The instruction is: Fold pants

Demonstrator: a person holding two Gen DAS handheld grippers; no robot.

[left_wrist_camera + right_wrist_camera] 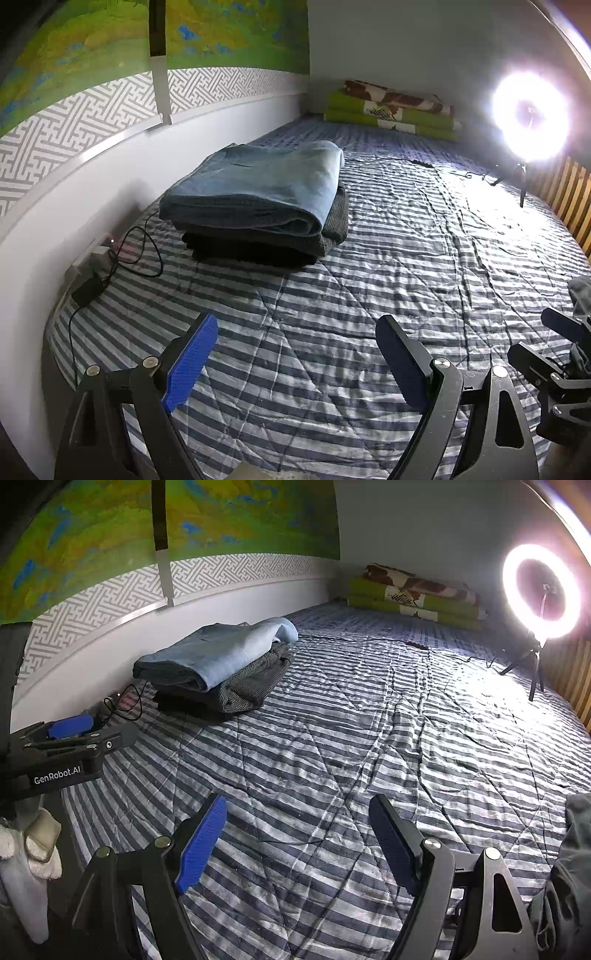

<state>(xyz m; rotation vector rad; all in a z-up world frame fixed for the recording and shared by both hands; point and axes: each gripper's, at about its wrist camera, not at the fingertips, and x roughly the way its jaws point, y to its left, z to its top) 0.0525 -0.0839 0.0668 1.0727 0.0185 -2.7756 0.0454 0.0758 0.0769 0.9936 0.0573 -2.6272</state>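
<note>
Both jaws stand apart, left gripper (295, 354) and right gripper (295, 834) empty above the striped quilt (369, 258). Folded pants (258, 184) stack on it near the wall; grey cloth (569, 867) is cut off at its near-right edge.

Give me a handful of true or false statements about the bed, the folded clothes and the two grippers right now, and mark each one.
1. The light blue folded jeans lie on top of the pile of folded clothes. True.
2. The left gripper is shut on a garment. False: its jaws are open over the bare blue-and-white striped quilt.
3. The lit ring light on a small tripod stands on the bed. True.
4. The right gripper holds the jeans. False: its jaws are open and empty.
5. The green and brown folded blankets lie in the middle of the bed. False: they sit at the far end by the wall.
</note>
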